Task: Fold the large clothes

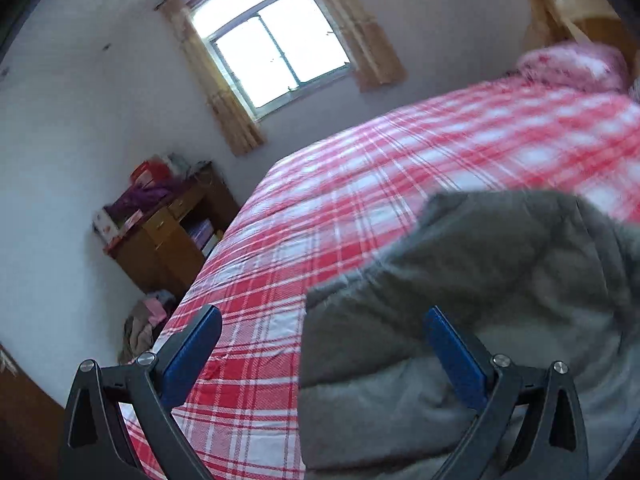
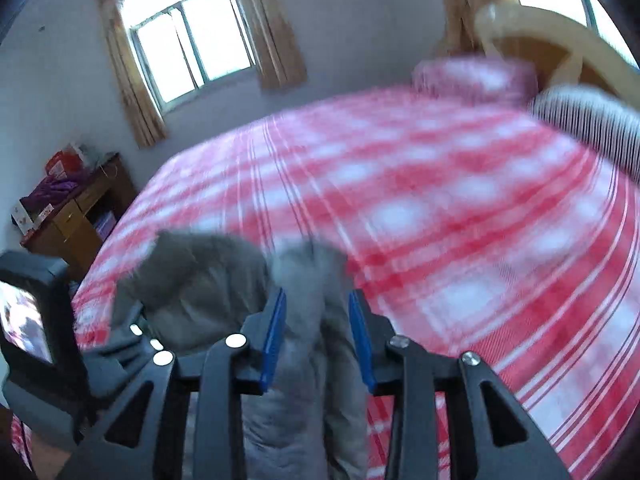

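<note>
A grey padded jacket lies bunched on a bed spread with red-and-white plaid, near the foot edge, as a person works to fold it with two hand-held tools. In the left wrist view the garment fills the frame from 3 to 6 o'clock; the left gripper hangs over its edge with jaws wide apart, holding nothing, one blue finger over the plaid at 7 o'clock and the other over the grey cloth at 5 o'clock. In the right wrist view the right gripper has its jaws partly closed around a raised strip of the jacket at 6 o'clock, though blur hides whether the pads truly pinch it. The jacket looks soft, puffy and fairly light, likely to sag and slide when lifted; hems, cuffs or shoulder seams probably offer the surest hold. A window glows at 12 o'clock; a cluttered wooden cabinet stands at 9 o'clock.
</note>
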{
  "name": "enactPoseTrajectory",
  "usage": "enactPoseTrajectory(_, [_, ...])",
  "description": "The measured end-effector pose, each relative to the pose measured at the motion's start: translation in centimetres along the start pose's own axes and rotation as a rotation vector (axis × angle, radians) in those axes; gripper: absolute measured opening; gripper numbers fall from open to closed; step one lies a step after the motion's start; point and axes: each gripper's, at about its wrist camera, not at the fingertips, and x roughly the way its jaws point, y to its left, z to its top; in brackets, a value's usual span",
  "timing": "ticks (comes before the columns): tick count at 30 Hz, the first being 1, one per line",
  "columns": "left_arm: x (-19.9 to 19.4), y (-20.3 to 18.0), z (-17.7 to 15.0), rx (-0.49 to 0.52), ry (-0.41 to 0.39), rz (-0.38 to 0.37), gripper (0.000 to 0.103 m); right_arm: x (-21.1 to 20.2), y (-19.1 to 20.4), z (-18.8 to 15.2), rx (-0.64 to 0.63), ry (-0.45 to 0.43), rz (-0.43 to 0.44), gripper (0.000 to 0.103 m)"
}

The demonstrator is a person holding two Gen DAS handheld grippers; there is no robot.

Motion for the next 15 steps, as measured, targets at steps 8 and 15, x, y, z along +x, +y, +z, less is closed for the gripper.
enactPoseTrajectory(8, [4.1,-0.8,-0.6,-0.060,0.098,0.024,0.102,7.8,3.8,-0.7,-0.006,0.122,0.028,0.037])
enactPoseTrajectory(15, [5.7,-2.7,-2.0,-0.087,0.114,-0.005,0.102,10.2,1.8,-4.0,-0.033,0.111,0.004,0.033])
